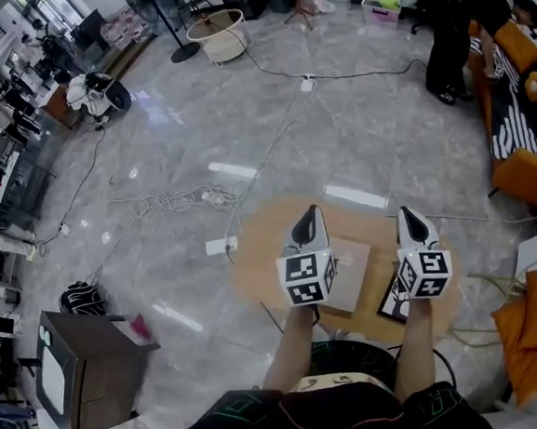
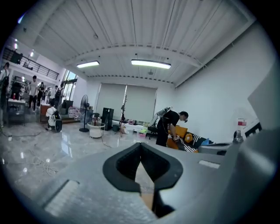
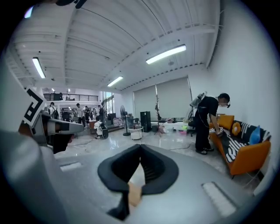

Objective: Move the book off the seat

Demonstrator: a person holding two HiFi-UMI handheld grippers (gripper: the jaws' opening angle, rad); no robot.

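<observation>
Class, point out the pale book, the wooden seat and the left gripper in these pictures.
pale book (image 1: pixel 349 274): head view, middle of its cover.
wooden seat (image 1: pixel 257 255): head view, bare left part of its top.
left gripper (image 1: pixel 312 213): head view, tips of its shut jaws.

Dark book (image 1: pixel 389 303) partly behind right tool (image 1: pixel 409 215).

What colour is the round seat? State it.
The seat is light tan wood, clearest in the head view.

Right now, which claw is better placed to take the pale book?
Left, probably. The left claw hangs by the pale book on the seat; the right claw is farther, over a dark item. Both shut.
</observation>
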